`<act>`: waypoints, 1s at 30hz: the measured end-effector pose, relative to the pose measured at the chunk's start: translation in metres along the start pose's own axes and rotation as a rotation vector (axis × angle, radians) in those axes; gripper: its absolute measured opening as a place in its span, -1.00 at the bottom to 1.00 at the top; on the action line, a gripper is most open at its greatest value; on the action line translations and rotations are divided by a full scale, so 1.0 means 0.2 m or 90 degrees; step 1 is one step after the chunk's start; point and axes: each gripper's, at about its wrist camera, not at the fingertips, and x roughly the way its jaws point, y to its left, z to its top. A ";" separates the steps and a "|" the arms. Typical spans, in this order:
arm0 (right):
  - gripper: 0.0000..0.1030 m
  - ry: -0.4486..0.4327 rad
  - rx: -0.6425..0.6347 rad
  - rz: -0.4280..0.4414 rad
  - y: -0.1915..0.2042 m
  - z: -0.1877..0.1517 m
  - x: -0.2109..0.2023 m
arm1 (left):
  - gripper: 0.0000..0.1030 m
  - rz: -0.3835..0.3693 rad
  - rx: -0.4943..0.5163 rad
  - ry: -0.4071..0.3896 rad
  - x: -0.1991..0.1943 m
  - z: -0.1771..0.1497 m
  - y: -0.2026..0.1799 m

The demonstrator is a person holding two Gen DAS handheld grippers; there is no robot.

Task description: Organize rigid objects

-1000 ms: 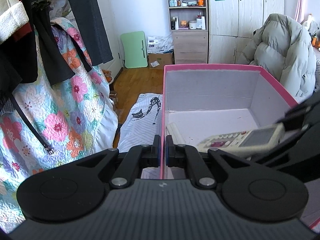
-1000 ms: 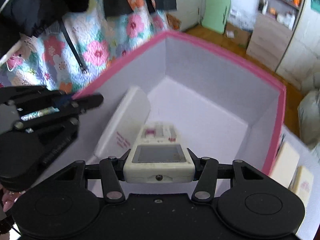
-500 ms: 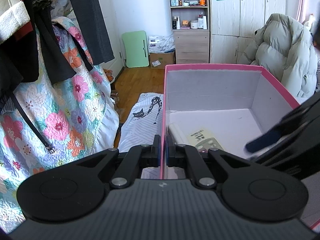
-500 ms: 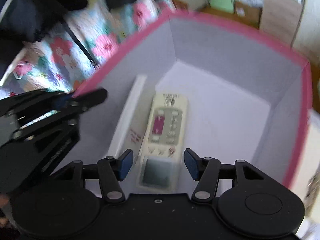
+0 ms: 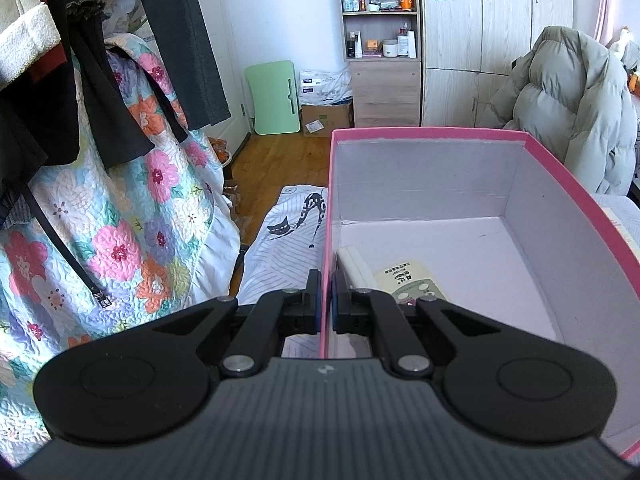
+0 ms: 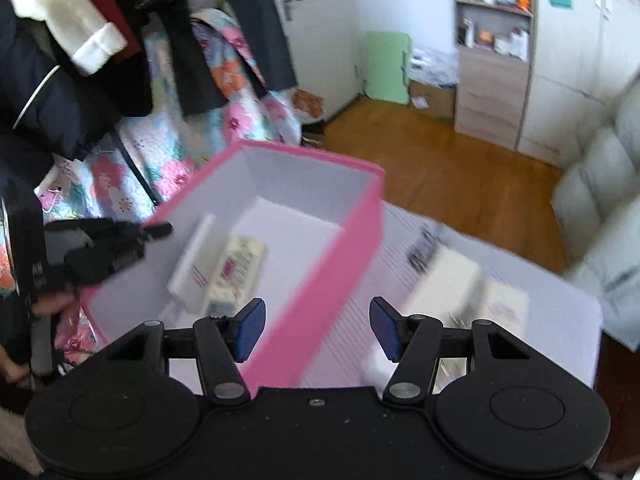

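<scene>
Pink-rimmed, the box (image 5: 424,133) is sitting on a striped cloth (image 6: 532,292), and the left gripper (image 5: 325,303) is pinching its near-left wall, steadying it. Inside, a remote (image 5: 408,280) is lying on the floor beside a white slab (image 5: 356,266) that is leaning along the left wall. The right gripper (image 6: 317,326) is hanging over the box's right wall, its jaws spread and gripping nothing. By my reading, one drop-off is finishing and the next fetch is beginning. Two pale, blurred boxes (image 6: 444,280) are waiting on the cloth to the right, outside. The next move is calling for the right gripper to be straddling the nearer one across its narrow side.
</scene>
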 end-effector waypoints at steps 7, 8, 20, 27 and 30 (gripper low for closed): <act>0.23 0.047 0.066 -0.005 -0.15 -0.27 0.08 | -0.92 0.001 0.004 0.000 0.00 0.00 -0.01; 0.23 0.057 0.082 0.000 -0.17 -0.30 0.11 | -0.92 0.001 0.003 -0.001 0.00 0.00 0.00; 0.08 0.086 0.041 -0.027 -0.16 -0.37 0.31 | -0.92 0.006 0.018 -0.001 0.00 0.00 0.00; 0.10 0.100 -0.071 -0.090 -0.04 -0.33 0.41 | -0.92 0.007 0.020 -0.001 0.01 0.00 -0.01; -0.04 0.084 -0.163 -0.128 0.04 -0.37 0.41 | -0.92 0.006 0.018 -0.002 0.00 0.00 -0.02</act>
